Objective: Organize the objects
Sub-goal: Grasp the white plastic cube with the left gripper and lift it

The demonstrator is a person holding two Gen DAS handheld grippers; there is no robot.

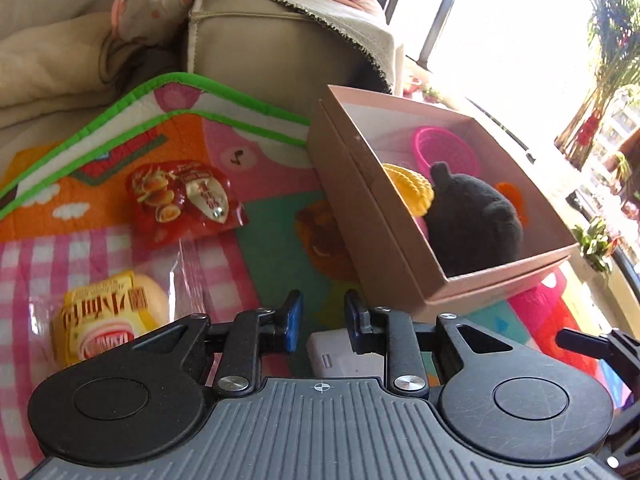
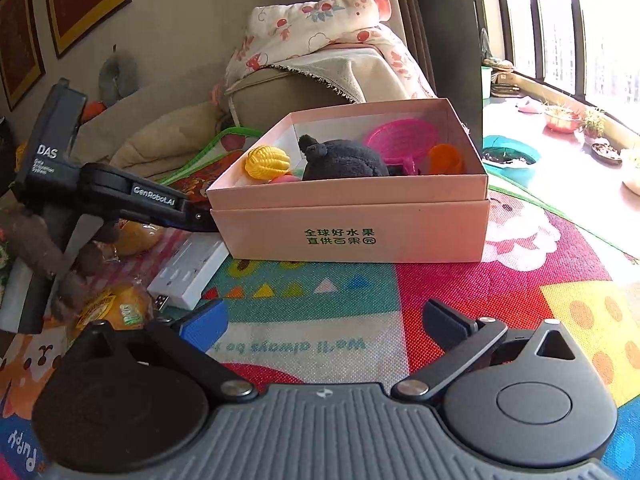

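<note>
Left wrist view is showing the white adapter (image 1: pixel 344 354) lying on the mat (image 1: pixel 272 240) just below the left tongs (image 1: pixel 320 320), narrowly parted and empty. Lowering squarely over it should help. Right tongs (image 2: pixel 324 324) are gaping wide, empty, box (image 2: pixel 352 224) ahead.

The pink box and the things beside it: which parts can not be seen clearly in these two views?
- Pink box floor: both views, covered by the black plush toy.
- White power strip: left wrist view, mostly behind the left gripper.
- Window scene: left wrist view, washed out by glare.
</note>
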